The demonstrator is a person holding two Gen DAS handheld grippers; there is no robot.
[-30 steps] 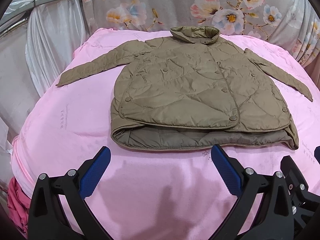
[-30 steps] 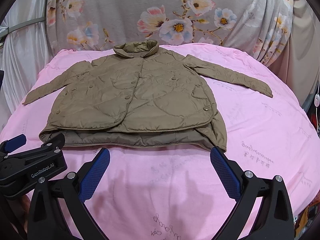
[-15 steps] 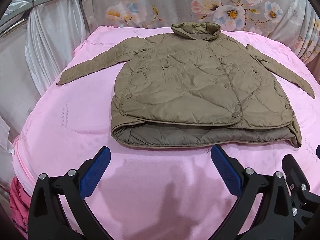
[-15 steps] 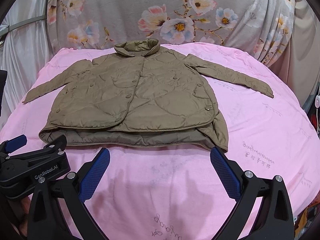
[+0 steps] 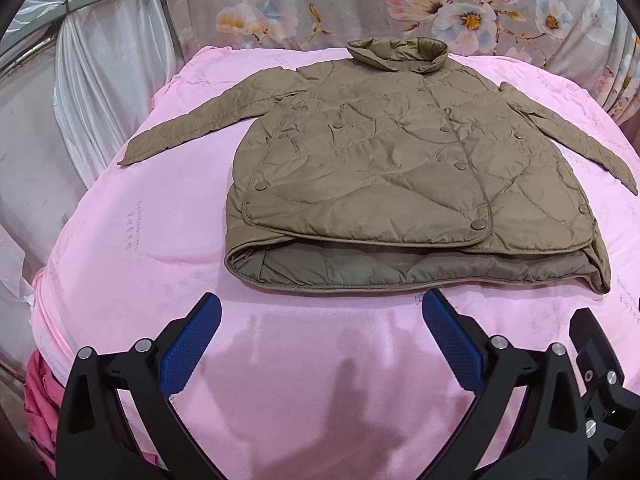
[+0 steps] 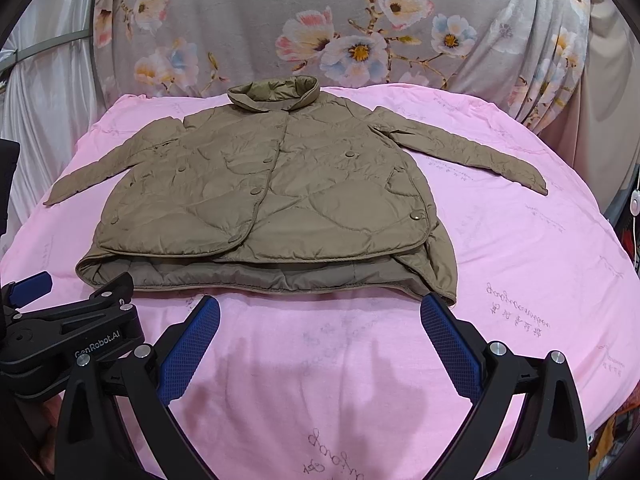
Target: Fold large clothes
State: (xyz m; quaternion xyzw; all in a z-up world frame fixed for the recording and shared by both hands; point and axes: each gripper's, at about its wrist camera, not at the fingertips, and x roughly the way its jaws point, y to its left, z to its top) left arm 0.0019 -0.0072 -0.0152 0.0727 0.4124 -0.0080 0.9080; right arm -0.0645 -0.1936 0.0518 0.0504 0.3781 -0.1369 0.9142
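An olive quilted jacket (image 5: 400, 168) lies flat and buttoned on the pink bed cover (image 5: 140, 240), collar at the far side, both sleeves spread outward. It also shows in the right wrist view (image 6: 272, 208). My left gripper (image 5: 320, 320) is open and empty, hovering just in front of the jacket's hem. My right gripper (image 6: 320, 320) is open and empty, also in front of the hem, to the right of the left gripper's body (image 6: 68, 336).
A floral grey cloth (image 6: 340, 32) hangs behind the bed. White curtains (image 5: 100, 72) hang at the left. A red cloth (image 5: 36, 396) lies below the bed's left edge. The pink cover (image 6: 540, 260) drops off at its rounded edges.
Both views have crept slightly forward and down toward the jacket's hem. The jacket has not moved. Both grippers stay open.
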